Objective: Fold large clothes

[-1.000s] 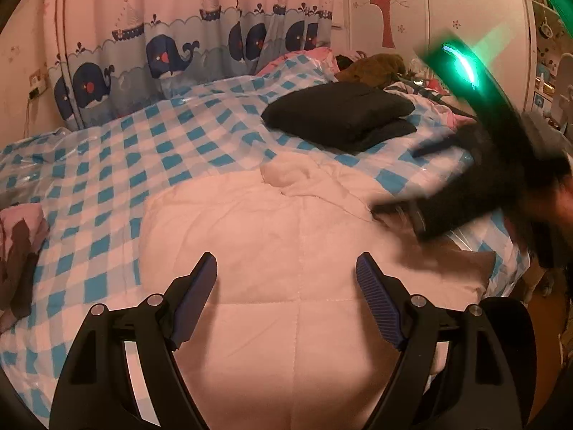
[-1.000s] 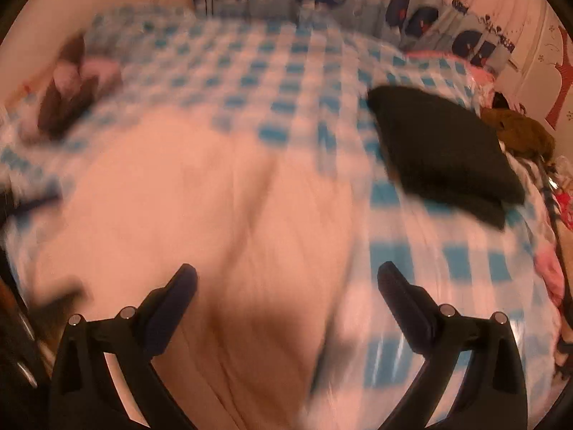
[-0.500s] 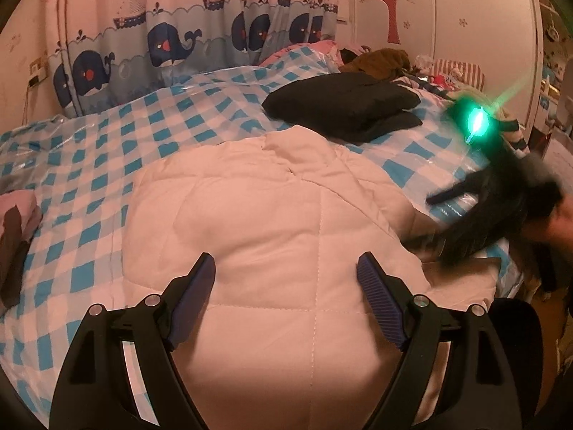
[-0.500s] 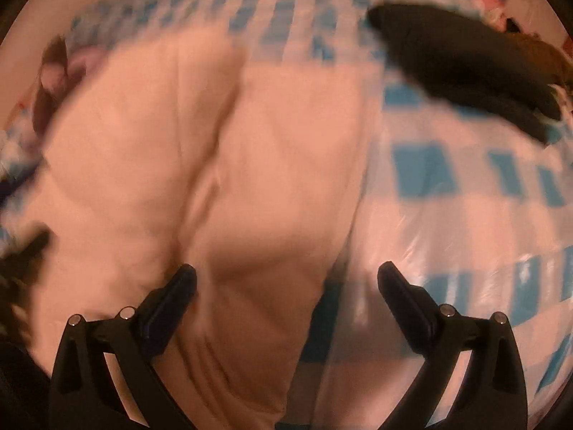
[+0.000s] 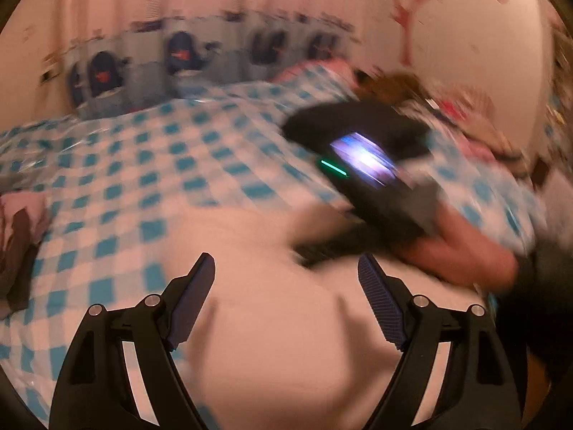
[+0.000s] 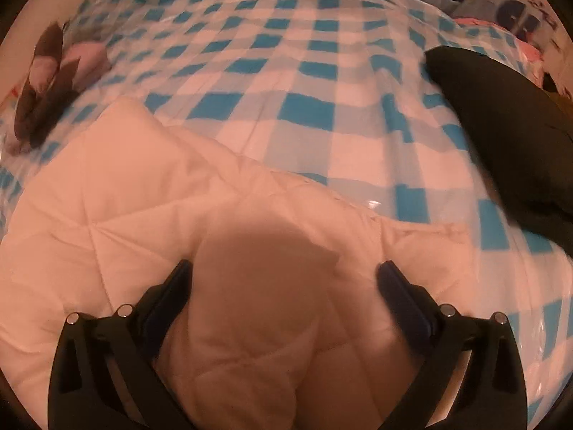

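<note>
Cream quilted garment (image 6: 150, 215) lies spread at the near edge of the bed (image 6: 308, 71), on its blue checked cover. My right tongs (image 6: 284, 286) stand wide open over a raised fold of it, gripping nothing. My left tongs (image 5: 286, 286) hover open above it. Folded black clothing (image 6: 508, 136) sits toward the bed's right edge.

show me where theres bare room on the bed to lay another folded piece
The widest free patch is the blue-checked cover, bordered by the white quilted garment in front, the folded black clothes on the right and the pink-and-brown bundle on the left. It is crowded by the right claw, where white fabric bulges between open fingers.
</note>
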The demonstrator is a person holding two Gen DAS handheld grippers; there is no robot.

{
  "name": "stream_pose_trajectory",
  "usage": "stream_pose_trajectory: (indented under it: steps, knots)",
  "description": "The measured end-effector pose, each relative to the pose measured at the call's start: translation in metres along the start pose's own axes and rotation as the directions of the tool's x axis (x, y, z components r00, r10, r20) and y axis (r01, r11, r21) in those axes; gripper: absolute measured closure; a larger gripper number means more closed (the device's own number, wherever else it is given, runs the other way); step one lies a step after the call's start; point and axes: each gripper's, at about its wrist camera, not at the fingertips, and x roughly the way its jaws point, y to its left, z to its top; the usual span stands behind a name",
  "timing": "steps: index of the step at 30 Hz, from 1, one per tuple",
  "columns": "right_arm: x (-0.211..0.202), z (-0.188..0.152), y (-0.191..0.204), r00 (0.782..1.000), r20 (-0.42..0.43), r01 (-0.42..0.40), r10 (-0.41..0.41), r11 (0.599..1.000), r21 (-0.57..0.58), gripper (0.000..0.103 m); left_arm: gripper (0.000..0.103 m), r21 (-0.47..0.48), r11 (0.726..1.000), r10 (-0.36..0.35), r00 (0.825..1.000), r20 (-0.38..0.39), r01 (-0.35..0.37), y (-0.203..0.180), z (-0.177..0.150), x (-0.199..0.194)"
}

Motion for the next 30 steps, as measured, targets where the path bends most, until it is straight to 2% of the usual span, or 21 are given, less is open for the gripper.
stream_pose_trajectory:
  steps: [2, 4, 5, 6, 7, 8, 9, 11, 13, 15, 17, 19, 20, 21, 23, 25, 27, 29, 30]
  knots:
    - [-0.003, -0.005, -0.001, 0.999, 0.039, -0.005, 0.005, 1.000, 0.010, 0.006, 0.025, -0.096, 0.995, -0.027, 0.999, -0.027, 0.024, 0.027, 0.013, 0.018]
    - [-0.003, -0.009, -0.007, 0.996, 0.080, -0.028, 0.026, 0.999, 0.032, 0.006, 0.025, -0.203, 0.977, -0.084, 0.992, -0.095, 0.063, 0.055, 0.018, 0.054]
    - [-0.004, -0.008, -0.006, 0.994, 0.101, -0.037, 0.033, 0.998, 0.041, 0.006, 0.025, -0.256, 0.964, -0.125, 0.975, -0.185, 0.075, 0.065, 0.013, 0.084]
    - [-0.003, -0.009, -0.006, 0.992, 0.123, -0.043, 0.037, 0.998, 0.047, 0.006, 0.025, -0.278, 0.957, -0.158, 0.957, -0.243, 0.088, 0.067, 0.004, 0.106]
    - [-0.006, -0.012, -0.004, 0.990, 0.135, -0.043, 0.035, 0.998, 0.055, 0.006, 0.023, -0.246, 0.968, -0.123, 0.950, -0.287, 0.051, 0.064, -0.005, 0.123]
    - [-0.001, 0.000, 0.000, 0.991, 0.131, -0.036, 0.029, 0.998, 0.050, 0.006, 0.020, -0.172, 0.985, -0.062, 0.953, -0.297, 0.010, 0.055, -0.013, 0.134]
    - [0.001, 0.002, 0.002, 0.992, 0.123, -0.022, 0.017, 0.999, 0.039, 0.006, 0.020, -0.169, 0.986, -0.054, 0.951, -0.303, 0.002, 0.054, -0.014, 0.135]
    - [0.001, 0.007, 0.002, 0.994, 0.102, -0.040, 0.036, 0.999, 0.037, 0.006, 0.020, -0.192, 0.981, -0.082, 0.945, -0.316, 0.021, 0.060, -0.009, 0.132]
    - [-0.013, 0.013, -0.006, 0.996, 0.049, -0.082, 0.080, 0.995, 0.056, 0.006, 0.020, -0.200, 0.980, -0.062, 0.955, -0.290, 0.003, 0.060, -0.004, 0.113]
    - [-0.052, 0.009, -0.008, 0.995, 0.088, -0.045, 0.042, 0.998, 0.034, 0.006, 0.020, -0.219, 0.976, -0.075, 0.968, -0.238, 0.022, 0.054, -0.002, 0.074]
    - [-0.096, -0.005, -0.007, 0.991, 0.132, -0.033, 0.035, 0.999, -0.013, 0.006, 0.020, -0.191, 0.978, -0.112, 0.978, -0.174, 0.078, 0.038, -0.005, 0.033]
    - [-0.132, -0.028, 0.001, 0.990, 0.127, -0.059, 0.067, 0.996, -0.065, 0.006, 0.020, -0.156, 0.981, -0.142, 0.976, -0.164, 0.117, 0.018, -0.016, 0.012]
    - [-0.137, -0.038, 0.006, 0.991, 0.112, -0.068, 0.078, 0.994, -0.088, 0.006, 0.020, -0.135, 0.982, -0.155, 0.972, -0.179, 0.132, 0.008, -0.024, 0.008]
    - [-0.133, -0.054, 0.015, 0.997, 0.065, -0.037, 0.046, 0.991, -0.128, 0.006, 0.020, -0.093, 0.986, -0.153, 0.961, -0.228, 0.135, -0.007, -0.041, 0.013]
    - [-0.103, -0.077, 0.031, 0.999, -0.001, 0.048, -0.049, 0.980, -0.191, 0.006, 0.020, -0.013, 0.995, -0.098, 0.960, -0.263, 0.098, -0.024, -0.066, 0.030]
    - [-0.077, -0.088, 0.034, 0.998, -0.014, 0.055, -0.059, 0.982, -0.181, 0.006, 0.017, 0.081, 0.996, -0.007, 0.962, -0.274, 0.030, -0.038, -0.080, 0.044]
    - [-0.079, -0.086, 0.026, 0.999, -0.043, 0.016, -0.023, 0.988, -0.151, 0.006, 0.017, 0.059, 0.998, -0.011, 0.955, -0.296, 0.030, -0.037, -0.072, 0.043]
    - [-0.097, -0.083, 0.000, 0.988, -0.084, -0.136, 0.132, 0.990, -0.043, 0.006, 0.017, -0.017, 0.996, -0.093, 0.952, -0.290, 0.092, -0.022, -0.051, 0.018]
    - [-0.110, -0.086, -0.019, 0.971, -0.068, -0.229, 0.231, 0.973, 0.033, 0.006, 0.017, -0.050, 0.993, -0.113, 0.957, -0.268, 0.103, -0.012, -0.043, 0.005]
